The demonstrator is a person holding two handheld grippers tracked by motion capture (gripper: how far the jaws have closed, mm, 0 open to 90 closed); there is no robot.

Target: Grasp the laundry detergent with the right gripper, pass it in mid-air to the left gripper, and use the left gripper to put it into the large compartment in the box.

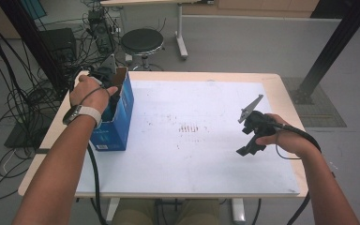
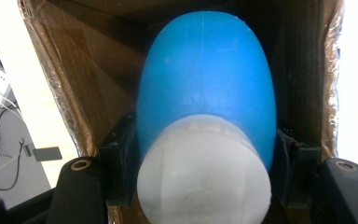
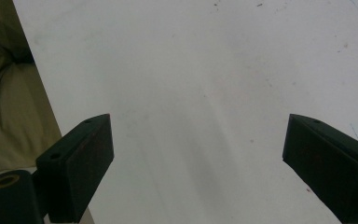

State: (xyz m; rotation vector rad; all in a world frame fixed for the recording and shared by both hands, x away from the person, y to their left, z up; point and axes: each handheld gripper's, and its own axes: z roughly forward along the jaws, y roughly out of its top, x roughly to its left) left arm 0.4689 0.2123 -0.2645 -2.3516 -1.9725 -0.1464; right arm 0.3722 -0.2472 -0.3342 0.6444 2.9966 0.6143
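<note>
Left gripper (image 2: 200, 186) clamps a blue-and-white bottle (image 2: 205, 107) inside the cardboard box (image 1: 119, 112), right gripper (image 3: 198, 158) gapes wide above the white table (image 1: 206, 140).

Even, diffuse room light falls on the white table (image 1: 215, 154) in the high view, with only faint shadows under the forearms. In the left gripper view the blue bottle (image 2: 205, 79) is soft and out of focus (very close to the lens), the daylight beside the box (image 2: 65, 93) blown out. The right gripper view is dimmer, slightly hazy.
</note>
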